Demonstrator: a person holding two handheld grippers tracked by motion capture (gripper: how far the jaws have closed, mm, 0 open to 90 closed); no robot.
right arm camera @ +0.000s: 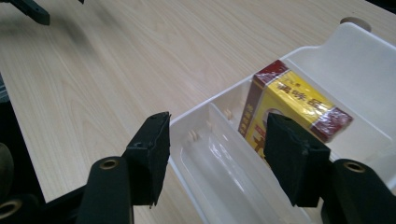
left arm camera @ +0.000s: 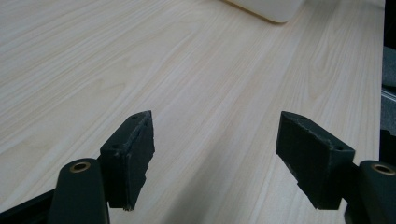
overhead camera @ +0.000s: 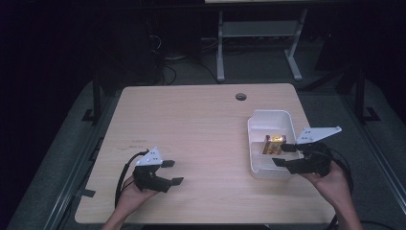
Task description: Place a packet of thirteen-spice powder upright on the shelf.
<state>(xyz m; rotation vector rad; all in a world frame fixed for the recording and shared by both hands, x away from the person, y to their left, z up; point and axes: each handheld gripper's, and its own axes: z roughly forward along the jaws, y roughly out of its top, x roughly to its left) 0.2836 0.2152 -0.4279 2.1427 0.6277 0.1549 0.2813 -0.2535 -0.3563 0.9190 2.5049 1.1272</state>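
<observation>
A white divided tray [overhead camera: 255,125] [right arm camera: 355,51] sits on the right side of the wooden table. Inside it lies a yellow and dark red box [overhead camera: 273,143] [right arm camera: 289,105], leaning on the tray's divider. My right gripper [overhead camera: 285,155] [right arm camera: 219,154] hovers over the tray's near end, open; the box is just beyond its jaws and not pressed by them. My left gripper [overhead camera: 173,172] [left arm camera: 215,158] rests low over bare table at the front left, open with nothing between its jaws.
The near compartment of the tray [right arm camera: 224,163] holds nothing. A round cable hole [overhead camera: 241,96] lies near the table's far edge. Beyond the table stand a desk frame [overhead camera: 258,43] and cables on a dark floor.
</observation>
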